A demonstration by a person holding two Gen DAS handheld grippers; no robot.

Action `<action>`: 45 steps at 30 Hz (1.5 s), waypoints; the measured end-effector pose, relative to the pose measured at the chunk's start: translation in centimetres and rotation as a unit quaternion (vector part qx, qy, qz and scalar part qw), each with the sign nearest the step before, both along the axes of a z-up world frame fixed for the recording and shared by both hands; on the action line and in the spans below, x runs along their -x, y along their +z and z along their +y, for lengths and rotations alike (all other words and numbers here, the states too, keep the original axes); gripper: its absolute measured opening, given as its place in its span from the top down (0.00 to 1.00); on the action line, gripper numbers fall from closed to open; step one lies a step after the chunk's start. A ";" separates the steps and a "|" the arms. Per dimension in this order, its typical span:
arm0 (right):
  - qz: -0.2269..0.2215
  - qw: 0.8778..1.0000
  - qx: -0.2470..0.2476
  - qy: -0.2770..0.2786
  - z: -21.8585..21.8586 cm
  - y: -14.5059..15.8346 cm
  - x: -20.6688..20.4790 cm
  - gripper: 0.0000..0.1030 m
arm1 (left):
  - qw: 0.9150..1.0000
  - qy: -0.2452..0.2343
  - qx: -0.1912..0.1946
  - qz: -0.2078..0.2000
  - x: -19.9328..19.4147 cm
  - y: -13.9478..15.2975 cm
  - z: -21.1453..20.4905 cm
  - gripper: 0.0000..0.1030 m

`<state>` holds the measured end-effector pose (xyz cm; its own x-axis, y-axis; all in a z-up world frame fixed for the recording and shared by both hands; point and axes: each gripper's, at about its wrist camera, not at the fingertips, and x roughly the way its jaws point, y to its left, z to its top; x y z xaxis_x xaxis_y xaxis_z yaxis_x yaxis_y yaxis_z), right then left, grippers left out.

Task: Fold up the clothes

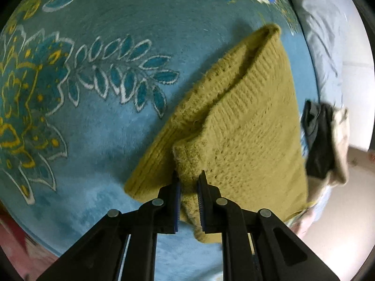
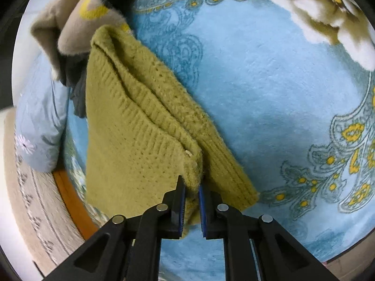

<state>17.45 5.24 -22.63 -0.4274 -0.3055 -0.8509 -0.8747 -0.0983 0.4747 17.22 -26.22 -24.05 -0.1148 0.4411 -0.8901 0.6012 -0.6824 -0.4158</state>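
The left gripper (image 1: 189, 178) had its jaws pinched on one corner of the olive-green chunky knit sweater (image 1: 243, 126), and the right gripper (image 2: 192, 183) clamped the other corner (image 2: 192, 164). The sweater hung doubled between them, draping over the blue plush floral blanket (image 1: 105, 140). Beyond it lay a heap of beige and dark clothes (image 2: 70, 30), touching the sweater's far edge, and a pale blue pillow (image 2: 39, 121).

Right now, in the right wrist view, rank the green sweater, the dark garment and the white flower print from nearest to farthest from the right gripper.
1. Green sweater, clamped in the right gripper.
2. Dark garment, upper left, beyond the sweater.
3. White flower print, far upper right.
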 end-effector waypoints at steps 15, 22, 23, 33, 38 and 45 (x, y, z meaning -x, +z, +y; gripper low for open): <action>-0.038 0.999 -0.008 -0.014 2.8 0.5 -4.3 0.85 | 0.996 -0.020 0.017 -0.081 -0.8 0.4 -0.5 0.70; 0.035 0.999 -0.008 -0.039 4.9 1.0 -4.3 0.51 | 0.996 -0.082 0.023 -0.025 -0.1 4.6 2.6 0.70; 0.043 0.998 -0.006 -0.033 5.0 0.8 -3.9 0.49 | 0.994 -0.108 0.022 -0.019 0.3 4.8 3.8 0.70; 0.069 0.998 0.006 0.001 5.3 -2.2 1.2 0.42 | 0.946 -0.324 0.013 -0.010 2.2 3.0 17.7 0.70; 0.115 0.992 0.040 0.042 4.7 -2.9 1.6 0.41 | 0.941 -0.337 0.016 -0.034 1.6 0.7 20.1 0.70; 0.138 0.986 0.056 0.075 4.8 -3.3 1.8 0.42 | 0.924 -0.378 0.040 -0.047 0.8 -0.8 22.1 0.70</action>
<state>15.67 10.00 -25.92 -0.5816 -0.4679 -0.6654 -0.6898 -0.1499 0.7084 16.38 -4.09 -24.86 0.2781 0.2957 -0.9139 -0.0282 -0.9485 -0.3155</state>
